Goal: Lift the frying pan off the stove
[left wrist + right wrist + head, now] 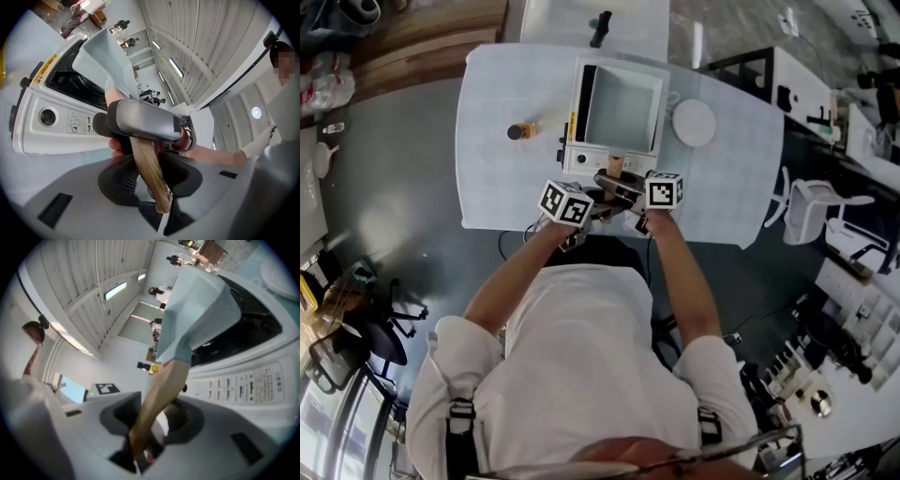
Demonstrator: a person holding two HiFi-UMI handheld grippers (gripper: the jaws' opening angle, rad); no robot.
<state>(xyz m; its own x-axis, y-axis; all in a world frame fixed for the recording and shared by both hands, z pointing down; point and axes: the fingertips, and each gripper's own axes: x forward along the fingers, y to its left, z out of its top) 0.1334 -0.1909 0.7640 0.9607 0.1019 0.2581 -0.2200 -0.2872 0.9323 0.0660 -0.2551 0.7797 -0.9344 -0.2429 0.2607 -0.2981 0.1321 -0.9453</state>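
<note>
Room: workshop-type space with a grey floor; a white counter (487,169) stands under the head view.
Far left on counter: small brown item (522,130), well apart from the stove, not involved.
Left gripper (149,180): fingers (117,183) clenched on the wooden handle (147,168), with the wood seated between the ribbed pads.
Stove (581,157): white portable unit at mid-counter, control panel facing the person.
Frying pan (623,108): square, pale grey-blue, sitting over the burner with its handle pointing back toward the person. No view shows whether the base has cleared the burner.
Right gripper (152,423): fingers likewise clamped on the same handle, just beside the left gripper.
Far right on counter: white round disc (694,122), just beside the stove.
Handling, pan: judged rigid metal with most of its weight at the body, so held by the handle alone it will want to tip forward.
Handling, handle: the wood looks smooth and tapered, so it could twist or slip in the pads. Two grips close together help resist that.
Where to hold: on the handle, as now. The thin walls offer no good purchase.
Next move (judgement): raise straight up, keeping the pan level.
</note>
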